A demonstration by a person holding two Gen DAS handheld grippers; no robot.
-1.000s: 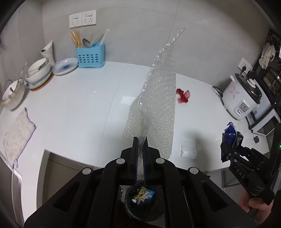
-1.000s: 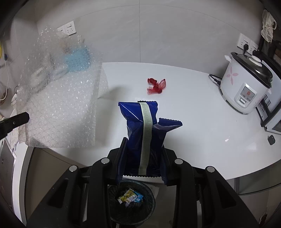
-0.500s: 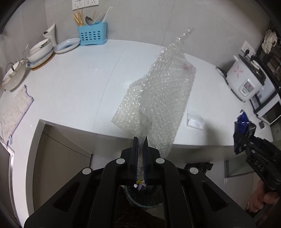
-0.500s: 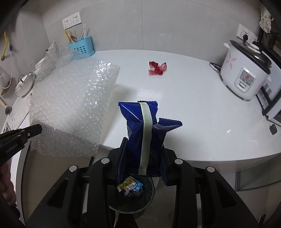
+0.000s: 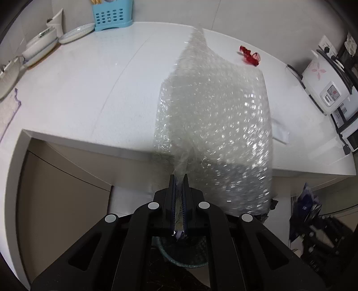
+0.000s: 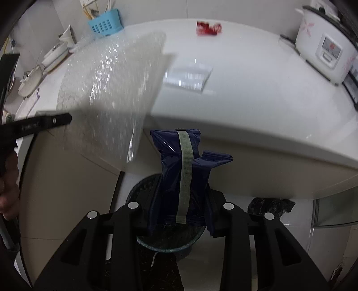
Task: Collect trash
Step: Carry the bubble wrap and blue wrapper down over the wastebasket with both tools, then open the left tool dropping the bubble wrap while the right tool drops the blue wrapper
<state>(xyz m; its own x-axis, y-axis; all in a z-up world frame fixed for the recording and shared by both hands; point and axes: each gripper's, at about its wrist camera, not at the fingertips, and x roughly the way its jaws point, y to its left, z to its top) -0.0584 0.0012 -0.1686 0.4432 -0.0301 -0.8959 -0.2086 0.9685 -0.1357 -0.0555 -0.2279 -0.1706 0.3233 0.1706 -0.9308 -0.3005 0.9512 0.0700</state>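
White kitchen counter [image 5: 89, 94] fills the background as two pieces of trash hang over a dark bin [image 6: 147, 192] on the floor, low in both frames. Left gripper [image 5: 179, 179], lower centre of its view, is clamped tight on a corner of the bubble wrap [image 5: 214, 116]; right gripper [image 6: 181, 215] is closed on a blue snack packet [image 6: 179, 170] directly above the bin. Neither has been dropped yet. Left to collect, by the look of it: a red wrapper [image 6: 208, 28] at upper centre and a clear plastic bag [image 6: 188, 77] mid-counter. Dishes, a blue utensil basket [image 5: 111, 13] and a rice cooker [image 6: 324, 42] line the edges.
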